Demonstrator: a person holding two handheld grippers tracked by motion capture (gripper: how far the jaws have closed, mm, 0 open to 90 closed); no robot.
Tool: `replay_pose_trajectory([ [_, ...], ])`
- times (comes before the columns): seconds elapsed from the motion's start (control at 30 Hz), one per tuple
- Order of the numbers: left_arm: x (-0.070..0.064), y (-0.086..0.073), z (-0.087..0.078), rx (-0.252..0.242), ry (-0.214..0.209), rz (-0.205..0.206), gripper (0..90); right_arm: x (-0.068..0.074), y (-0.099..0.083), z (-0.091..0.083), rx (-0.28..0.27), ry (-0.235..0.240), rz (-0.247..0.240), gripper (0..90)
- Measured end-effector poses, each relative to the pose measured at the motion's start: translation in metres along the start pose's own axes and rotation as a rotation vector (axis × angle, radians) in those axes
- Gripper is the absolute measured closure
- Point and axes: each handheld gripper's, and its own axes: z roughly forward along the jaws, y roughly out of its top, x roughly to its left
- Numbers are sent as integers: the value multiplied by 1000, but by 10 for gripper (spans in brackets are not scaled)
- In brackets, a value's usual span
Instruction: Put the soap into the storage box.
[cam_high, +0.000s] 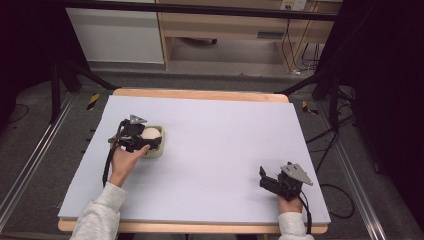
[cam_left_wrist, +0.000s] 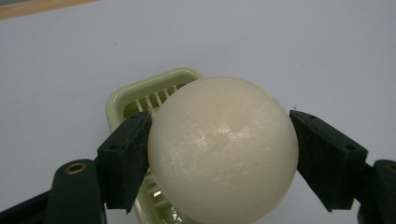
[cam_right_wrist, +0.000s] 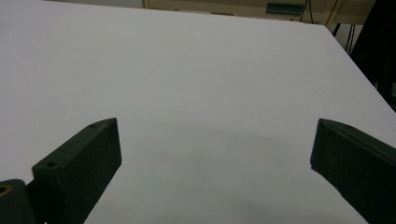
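From the high view, I am holding my left gripper (cam_high: 141, 139) over a pale green slotted tray (cam_high: 159, 151) on the white table sheet (cam_high: 220, 145), with a cream ball (cam_high: 150, 133) sitting between its jaws just above the tray; my right gripper (cam_high: 270, 181) is resting well apart from it, near my own edge of the sheet, with its jaws standing apart and nothing between them. In the left gripper view, I am finding the ball (cam_left_wrist: 223, 149) directly ahead of my gripper, with a black jaw meeting it on each side, so I am judging it clamped, and the tray (cam_left_wrist: 122, 97) is lying just below and beyond it, its ribs showing past the near jaw. I am noting the main risk here: the ball is smooth and round and the flat jaws are bearing on it at two small patches, so any tilt or loosened squeeze could let it slip out and roll across the sheet. A second risk is the lower jaw tips catching the tray rim and dragging the light tray along. In the right gripper view, I am seeing the jaws spread wide over bare sheet (cam_right_wrist: 201, 84), with open room ahead and to both sides, the far edge of the sheet running well beyond them.
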Motion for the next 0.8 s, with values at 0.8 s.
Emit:
replay_pose_trajectory([
  [0.8, 14, -1, 23, 43, 21, -7, 240, 0, 0, 0, 3, 1, -1, 23],
])
